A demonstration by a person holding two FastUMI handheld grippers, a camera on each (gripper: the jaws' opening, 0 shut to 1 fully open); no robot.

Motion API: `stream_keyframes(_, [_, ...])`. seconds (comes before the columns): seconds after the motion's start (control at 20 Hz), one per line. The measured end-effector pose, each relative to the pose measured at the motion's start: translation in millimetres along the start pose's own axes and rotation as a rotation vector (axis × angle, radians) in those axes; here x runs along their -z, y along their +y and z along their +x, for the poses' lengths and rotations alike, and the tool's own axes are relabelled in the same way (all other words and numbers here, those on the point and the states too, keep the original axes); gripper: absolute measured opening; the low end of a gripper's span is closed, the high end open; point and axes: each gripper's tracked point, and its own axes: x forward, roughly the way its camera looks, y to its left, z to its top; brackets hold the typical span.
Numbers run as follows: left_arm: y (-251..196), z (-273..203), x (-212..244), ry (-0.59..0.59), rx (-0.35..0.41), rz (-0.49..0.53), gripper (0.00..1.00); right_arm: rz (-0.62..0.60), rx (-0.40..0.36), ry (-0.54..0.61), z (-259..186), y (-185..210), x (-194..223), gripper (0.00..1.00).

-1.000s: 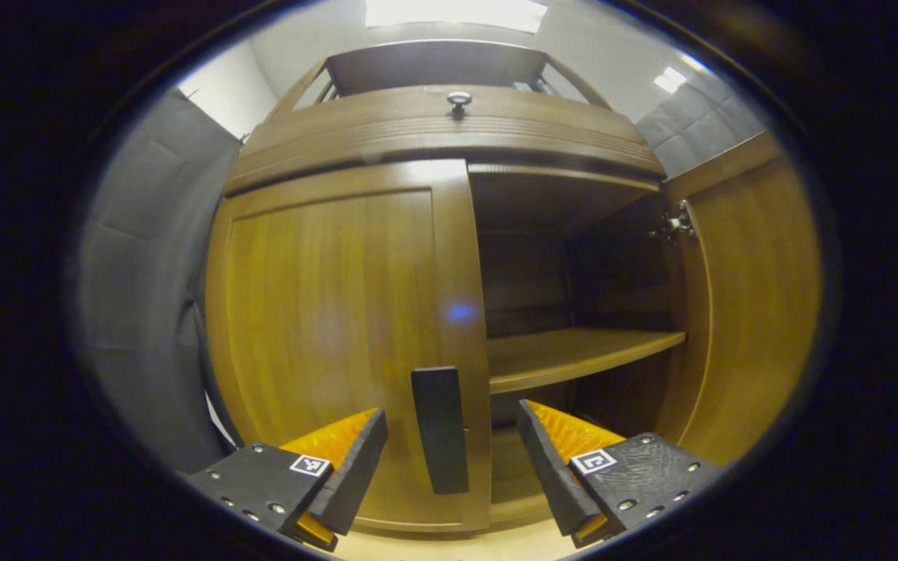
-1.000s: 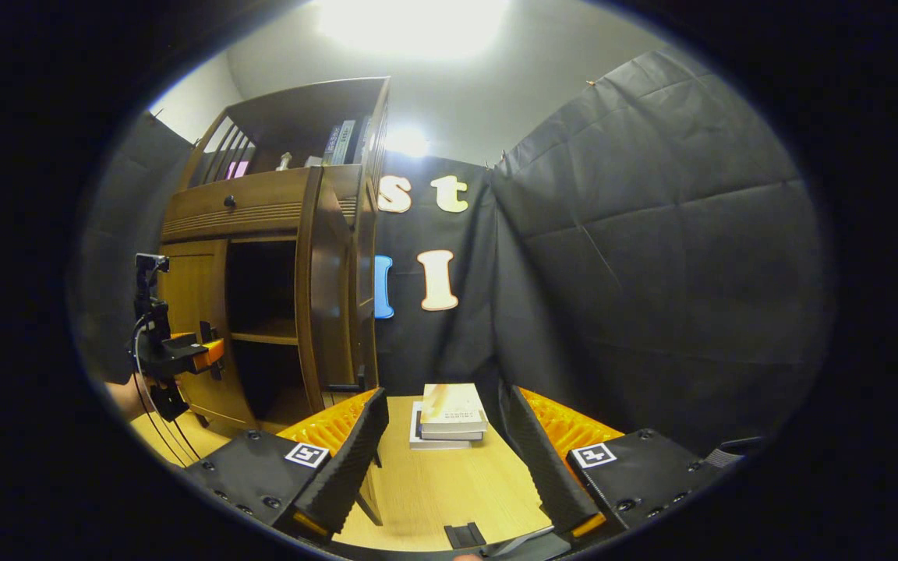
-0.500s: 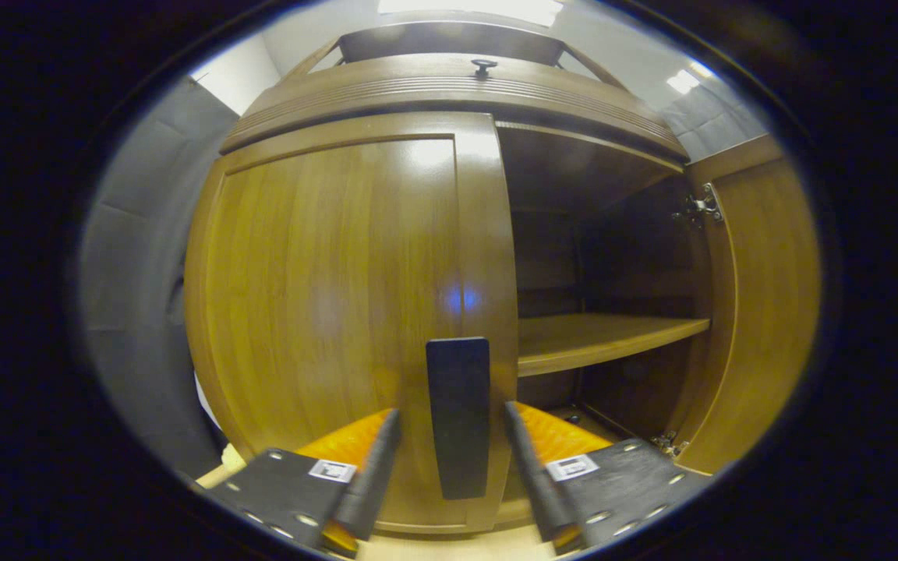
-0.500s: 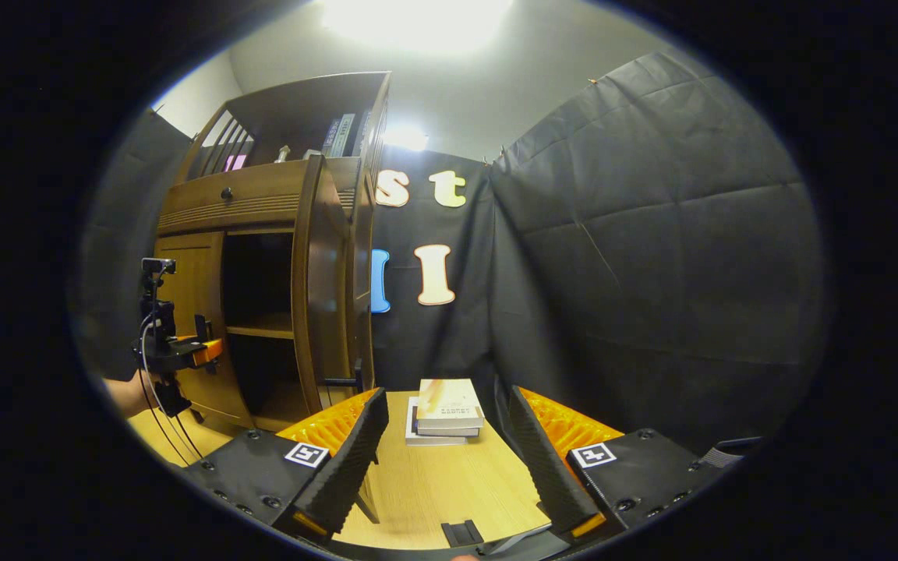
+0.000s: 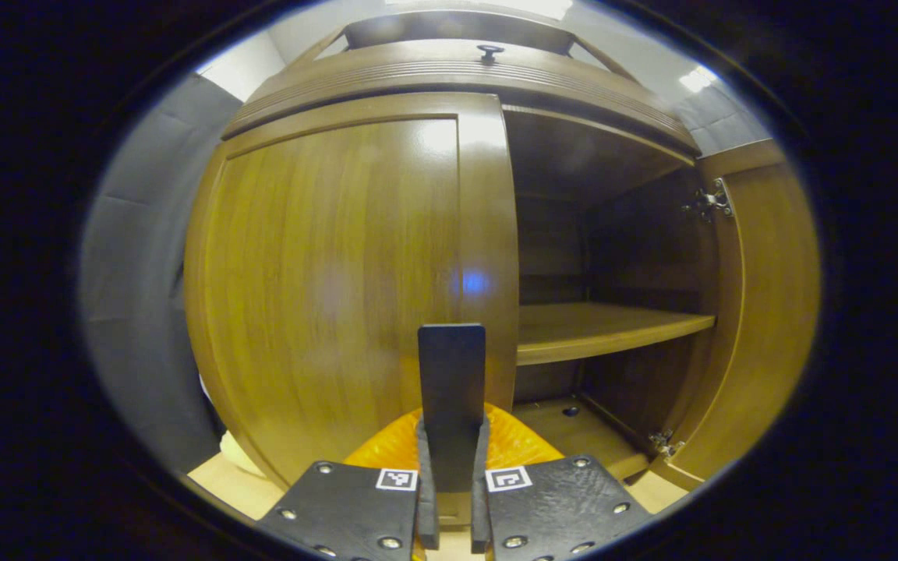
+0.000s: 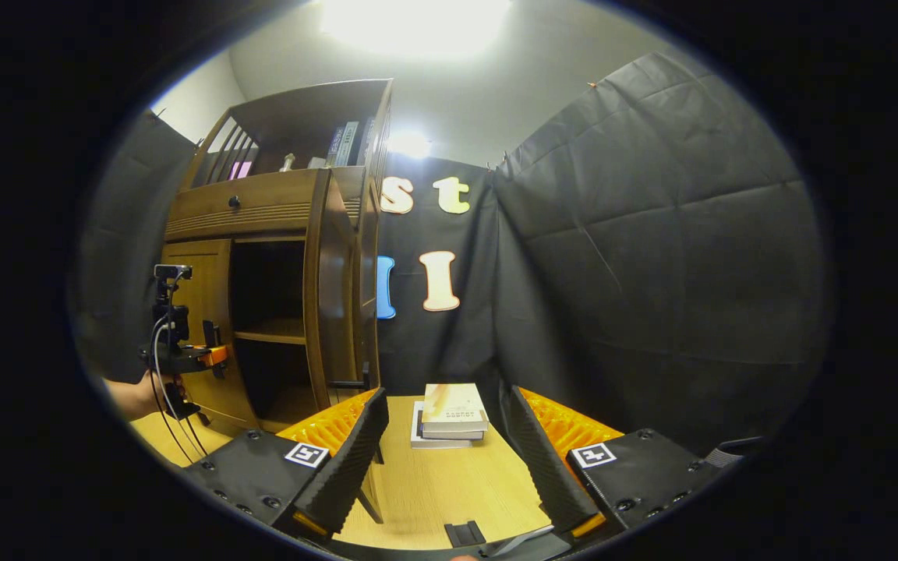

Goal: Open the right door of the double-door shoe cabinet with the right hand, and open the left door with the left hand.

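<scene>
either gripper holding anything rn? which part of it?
Left gripper is shut on the black handle of the closed left door, gripping its lower end. Right gripper is open and holds nothing.

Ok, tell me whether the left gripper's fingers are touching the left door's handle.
Touching. In the left gripper view, the left gripper has both fingers pressed against the sides of the black handle, with no gap showing.
</scene>
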Motion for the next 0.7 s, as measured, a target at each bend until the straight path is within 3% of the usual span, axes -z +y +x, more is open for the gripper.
stream_keyframes(0.3, [2.7,-28.5,-11.9,-0.009,-0.012,0.0,0.14,0.009,-0.054,-0.02,-6.9,6.7,-3.3,0.97])
stream_keyframes(0.7, [38.0,-104.0,-2.9,-0.002,-0.075,0.003,0.14,0.03,-0.146,-0.032,-27.8,13.5,-2.6,0.97])
